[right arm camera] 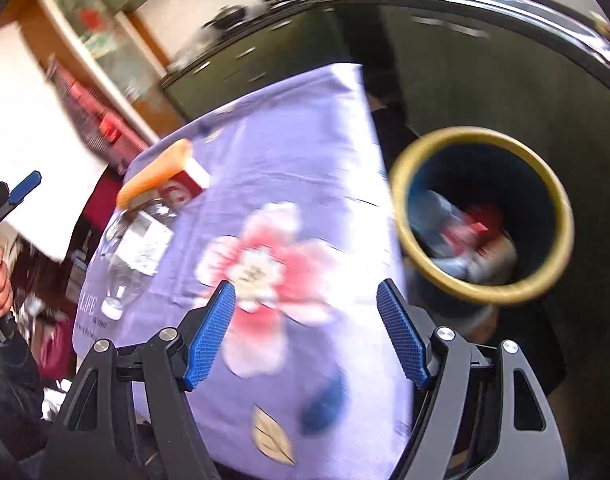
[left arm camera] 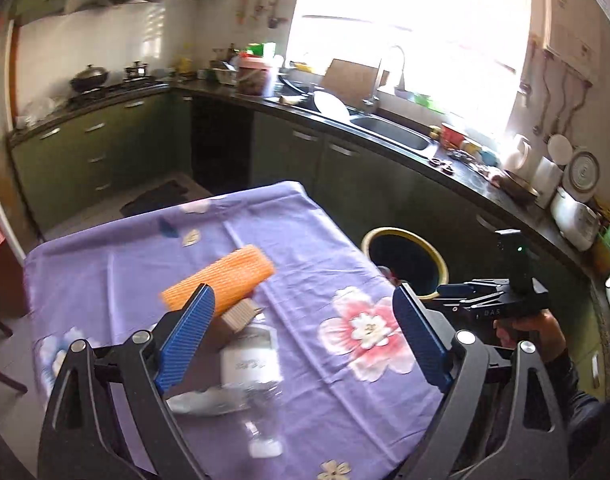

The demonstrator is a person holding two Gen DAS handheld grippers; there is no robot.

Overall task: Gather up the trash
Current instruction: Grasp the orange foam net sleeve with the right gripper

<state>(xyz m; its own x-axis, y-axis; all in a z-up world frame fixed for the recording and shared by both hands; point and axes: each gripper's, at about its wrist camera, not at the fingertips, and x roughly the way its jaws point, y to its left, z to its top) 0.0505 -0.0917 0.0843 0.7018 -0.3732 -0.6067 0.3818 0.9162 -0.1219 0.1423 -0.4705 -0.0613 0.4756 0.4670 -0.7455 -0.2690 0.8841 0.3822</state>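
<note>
Blue-padded fingers of the left hand-held gripper (left arm camera: 301,336) stand wide apart with nothing between them, above a desk (left arm camera: 313,248) draped in a purple flowered cloth. Under and just past them lies the litter still on the desk: one orange ribbed roll (left arm camera: 219,280), one small brown cardboard piece (left arm camera: 237,316) touching its near side, one clear plastic bottle (left arm camera: 251,376) with a white label and white cap lying flat, and one crumpled grey wrapper (left arm camera: 203,402) beside the bottle. From the right wrist a red and white carton (right arm camera: 187,188) shows tucked against the roll. The right hand-held gripper (right arm camera: 307,330) is also spread, empty, over the big pink flower near the desk's edge. Just off that edge, on the floor, stands one round bin (right arm camera: 481,216) with a yellow rim, already holding blue, red and pale rubbish. Behind it runs the dark kitchen worktop (left arm camera: 385,120) with a sink (left arm camera: 393,130) and green cabinets (left arm camera: 101,148), crowded with pots and jars.
</note>
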